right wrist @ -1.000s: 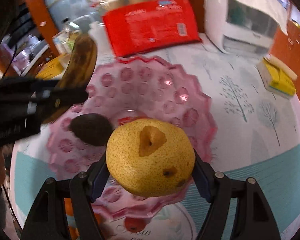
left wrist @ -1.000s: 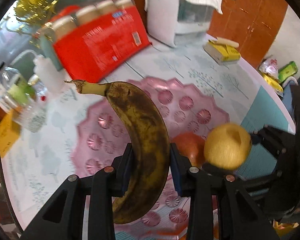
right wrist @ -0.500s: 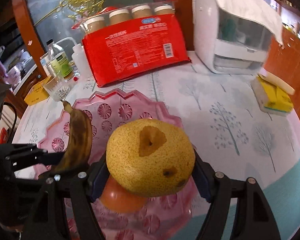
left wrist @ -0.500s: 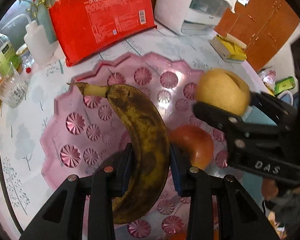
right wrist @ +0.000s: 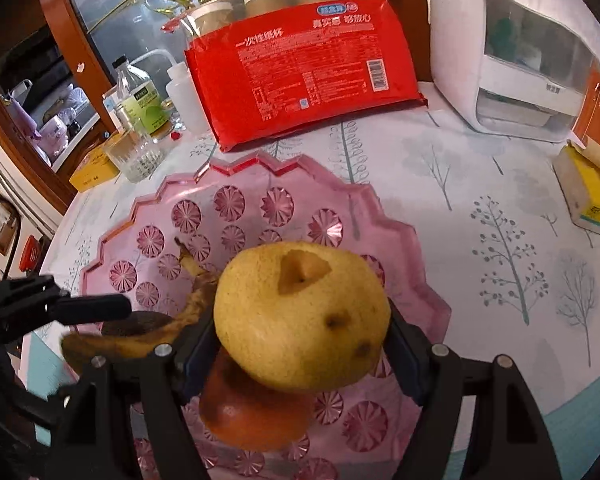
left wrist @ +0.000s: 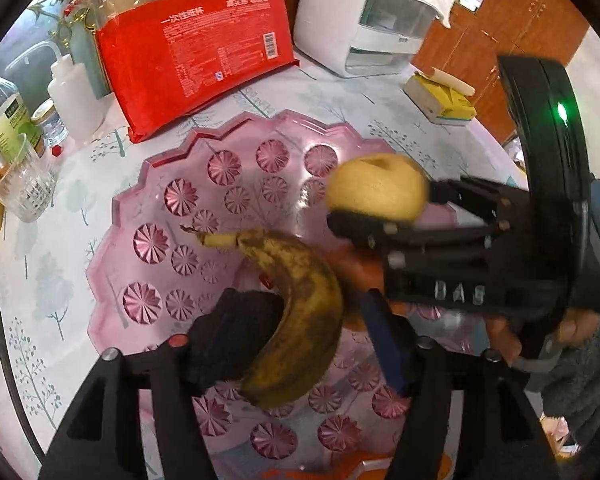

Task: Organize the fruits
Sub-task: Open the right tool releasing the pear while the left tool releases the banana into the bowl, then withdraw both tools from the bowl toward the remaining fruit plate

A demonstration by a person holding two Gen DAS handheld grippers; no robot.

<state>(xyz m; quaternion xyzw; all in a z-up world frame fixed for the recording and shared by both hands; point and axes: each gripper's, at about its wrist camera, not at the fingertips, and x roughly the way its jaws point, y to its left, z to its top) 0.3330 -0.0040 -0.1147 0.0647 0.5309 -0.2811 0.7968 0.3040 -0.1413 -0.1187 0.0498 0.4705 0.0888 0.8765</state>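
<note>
A spotted brown banana (left wrist: 300, 316) lies tilted between the fingers of my left gripper (left wrist: 308, 328), low over the pink cut-glass plate (left wrist: 148, 208). The left jaws are opening, and a gap shows between the banana and the right pad. My right gripper (right wrist: 300, 344) is shut on a yellow pear (right wrist: 300, 316), held over the plate (right wrist: 412, 280) just above an orange-red fruit (right wrist: 252, 412) that rests in it. In the left wrist view the pear (left wrist: 376, 192) hangs to the right of the banana. The banana's stem (right wrist: 188, 260) pokes out left of the pear.
Behind the plate stand a red pack of paper cups (left wrist: 204, 48) and a white appliance (left wrist: 360, 20). A yellow box (left wrist: 444, 100) lies at the right. A glass (left wrist: 24, 188), a white squeeze bottle (left wrist: 72, 96) and other bottles crowd the left edge.
The left jaws have spread away from the banana, which has tipped sideways and sunk toward the plate. The right gripper has carried the pear further over the plate, above the orange-red fruit.
</note>
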